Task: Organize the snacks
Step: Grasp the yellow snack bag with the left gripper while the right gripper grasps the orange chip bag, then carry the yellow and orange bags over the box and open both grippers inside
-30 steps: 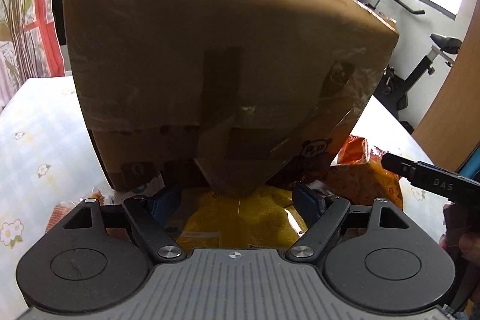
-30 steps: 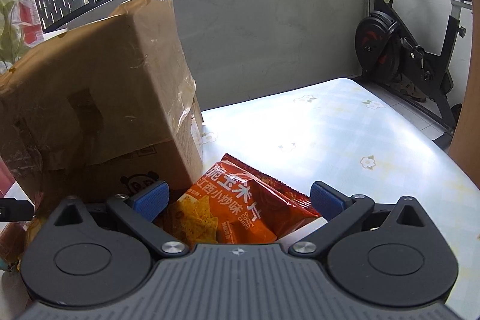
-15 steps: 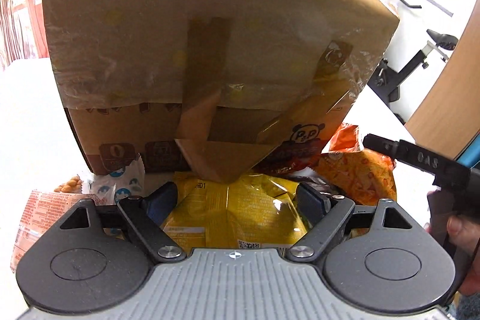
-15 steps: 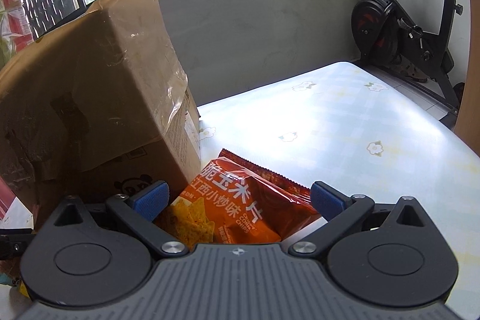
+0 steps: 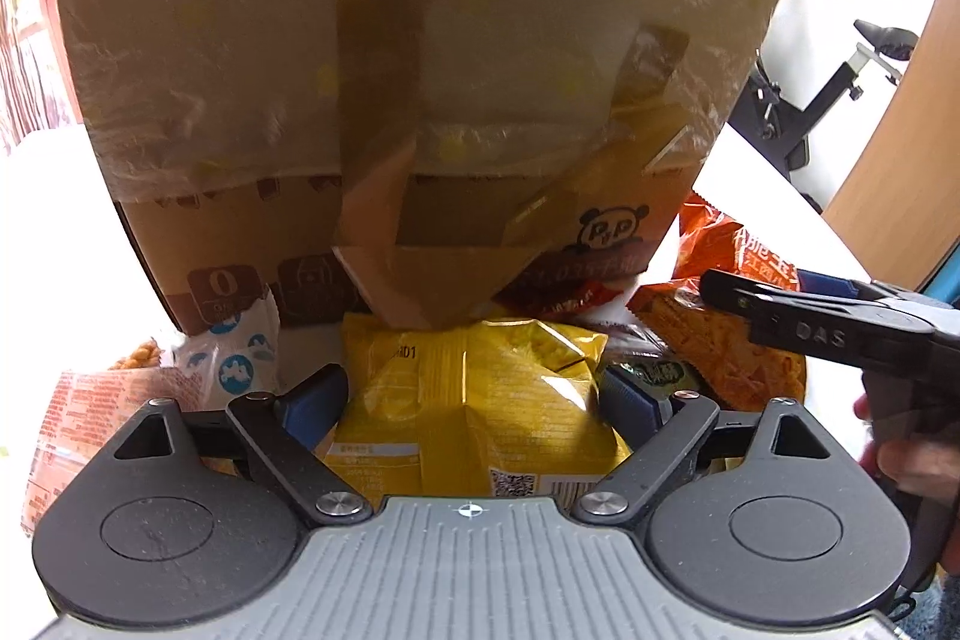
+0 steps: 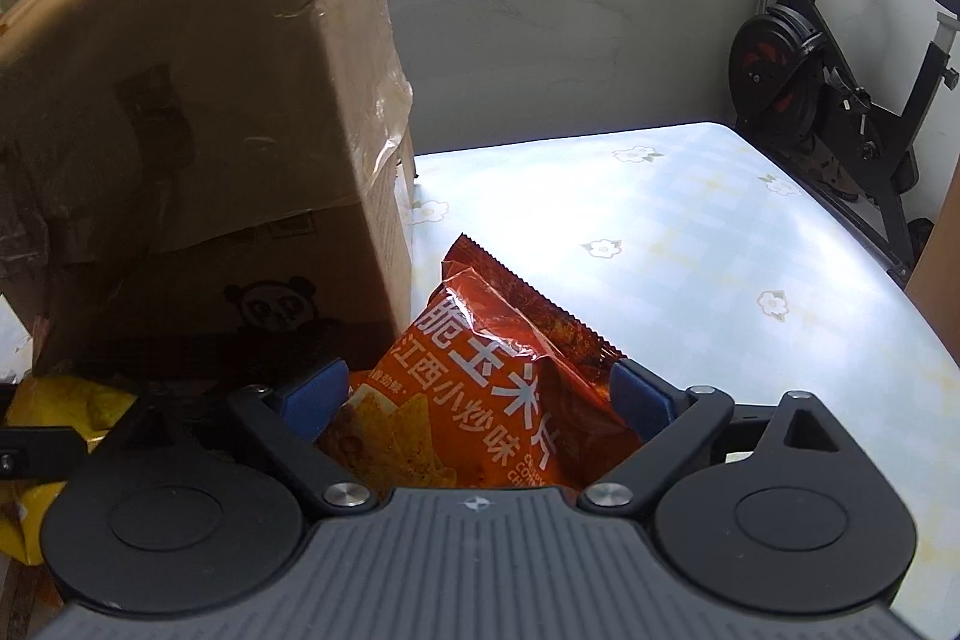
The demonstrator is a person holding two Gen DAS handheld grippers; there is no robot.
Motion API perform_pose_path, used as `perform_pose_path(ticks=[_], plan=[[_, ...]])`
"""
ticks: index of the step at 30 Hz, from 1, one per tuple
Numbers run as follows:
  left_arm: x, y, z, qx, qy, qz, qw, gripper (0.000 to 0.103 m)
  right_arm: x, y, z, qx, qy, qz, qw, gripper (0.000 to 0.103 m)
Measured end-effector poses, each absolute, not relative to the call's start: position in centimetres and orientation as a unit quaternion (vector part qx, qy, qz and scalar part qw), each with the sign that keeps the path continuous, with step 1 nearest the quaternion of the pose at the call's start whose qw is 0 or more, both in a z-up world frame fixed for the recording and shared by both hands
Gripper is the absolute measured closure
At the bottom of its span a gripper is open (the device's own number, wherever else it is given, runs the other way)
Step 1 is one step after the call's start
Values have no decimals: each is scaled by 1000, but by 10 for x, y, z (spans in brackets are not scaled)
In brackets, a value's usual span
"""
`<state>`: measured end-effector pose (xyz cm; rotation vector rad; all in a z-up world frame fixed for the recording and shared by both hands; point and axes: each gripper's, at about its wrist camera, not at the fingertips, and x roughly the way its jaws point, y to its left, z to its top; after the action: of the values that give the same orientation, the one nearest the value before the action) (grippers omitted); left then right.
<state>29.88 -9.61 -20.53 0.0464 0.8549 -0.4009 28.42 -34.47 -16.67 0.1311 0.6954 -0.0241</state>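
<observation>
A large cardboard box (image 5: 408, 58), wrapped in clear film and patched with brown tape, is seen tipped over on the table (image 6: 690, 244), and snack bags are spilled at its lower edge. The left gripper (image 5: 471, 397) is positioned over a yellow snack bag (image 5: 480, 400) lying just in front of the box; the bag is framed by the blue pads, but the jaws are being opened and no pressure on the bag can be seen, so it is not gripped. To its left, a white packet with blue marks (image 5: 234, 358) and a pale red printed packet (image 5: 90, 400) are found close together. The right gripper (image 6: 480, 397) is set around an orange corn-chip bag (image 6: 480, 400) that rests on the flowered tablecloth beside the box's right corner; its jaws are being closed, and the pads are at the bag's sides, though a firm grip cannot be confirmed. In the left view, the right gripper (image 5: 720, 287) is seen reaching over the same orange bag (image 5: 732, 352), held by a hand (image 5: 912, 460). An exercise bike (image 6: 840, 88) is visible beyond the table.
</observation>
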Motion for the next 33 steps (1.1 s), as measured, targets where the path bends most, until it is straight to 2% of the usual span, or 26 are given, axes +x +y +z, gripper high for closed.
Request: perform_pose_path(ticks=[7,11,13,16,21,33], plan=[[301,-100,-213,15,429,-203,880,9,260,-342,-163,61,318,36,945,29],[298,-101,-215,20,435,-210,875,10,253,-332,-161,49,311,63,947,31],[296,-100,-214,24,430,-212,877,17,250,-327,-160,41,307,71,948,31],[293,-97,-210,30,416,-204,886,21,247,-321,-155,37,295,87,951,31],[283,-84,-199,7,395,-204,896,22,245,-314,-152,28,289,100,952,32],[269,-44,-173,-34,402,-153,902,22,231,-318,-142,67,296,127,944,33]])
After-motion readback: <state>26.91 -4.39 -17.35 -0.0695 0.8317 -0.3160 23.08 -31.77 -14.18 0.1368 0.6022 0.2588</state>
